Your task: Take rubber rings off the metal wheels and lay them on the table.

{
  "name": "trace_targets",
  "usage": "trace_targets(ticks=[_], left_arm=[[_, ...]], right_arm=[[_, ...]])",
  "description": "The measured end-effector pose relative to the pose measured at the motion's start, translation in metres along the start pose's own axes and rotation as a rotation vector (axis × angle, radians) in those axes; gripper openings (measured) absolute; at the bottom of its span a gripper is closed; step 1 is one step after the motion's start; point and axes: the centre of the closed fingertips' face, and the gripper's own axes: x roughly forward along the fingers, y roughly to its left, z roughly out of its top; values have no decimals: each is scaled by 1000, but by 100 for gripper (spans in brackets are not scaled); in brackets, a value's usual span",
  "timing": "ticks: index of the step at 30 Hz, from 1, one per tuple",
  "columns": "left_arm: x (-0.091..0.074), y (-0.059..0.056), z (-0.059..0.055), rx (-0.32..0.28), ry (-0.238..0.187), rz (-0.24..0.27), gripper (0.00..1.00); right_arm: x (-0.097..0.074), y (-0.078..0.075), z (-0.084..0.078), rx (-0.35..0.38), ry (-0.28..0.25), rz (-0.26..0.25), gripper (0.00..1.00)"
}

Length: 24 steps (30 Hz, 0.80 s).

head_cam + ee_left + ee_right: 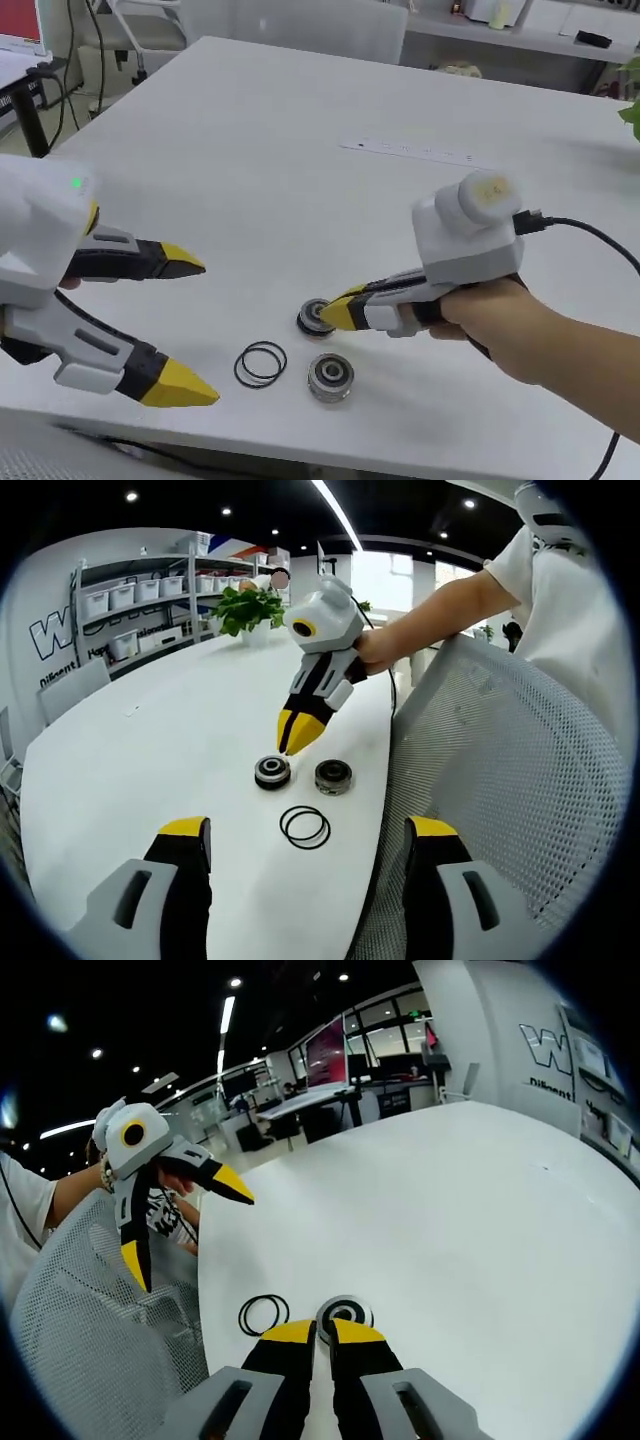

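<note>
Right gripper (pixel 337 312), white-bodied tongs with yellow-tipped black jaws, is held in a person's hand (pixel 500 322) and reaches in from the right. Its jaws are pressed almost together. Their tips touch the rim of a small round metal wheel with a dark outer band (pixel 314 318). Whether they have nipped any rubber cannot be told.

Left gripper (pixel 190 325) hangs above the near left of the white table (pixel 300 150) with its jaws spread wide, holding and touching nothing.

Two thin black rubber rings (pixel 261 363) lie flat on the table, overlapping, just left of a second, silvery metal wheel (pixel 331 377). This wheel sits near the front edge, close beside the first one.

Judging from this, the silvery wheel appears to be already stripped, and the dark-banded wheel is the one in hand. The next move likely calls for catching the edge of that band with the closed tips and peeling it up. The open left gripper could steady the wheel so it does not slide.
</note>
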Motion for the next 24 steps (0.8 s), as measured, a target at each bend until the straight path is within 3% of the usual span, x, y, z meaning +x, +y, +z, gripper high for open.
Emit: trace_targets(ticks=[3, 9, 11, 18, 24], left_arm=[[6, 3, 2, 31, 20, -16, 76], [16, 13, 18, 50, -2, -25, 73], [20, 17, 22, 65, 4, -20, 74], [37, 38, 50, 98, -38, -6, 70], [58, 49, 58, 119, -38, 0, 66]], right_arm=[[-5, -5, -3, -15, -7, -6, 4], [-10, -14, -9, -18, -17, -14, 6], [-9, -16, -10, -17, -23, -13, 8], [-2, -20, -13, -38, -30, -2, 14], [2, -19, -16, -72, -21, 5, 15]])
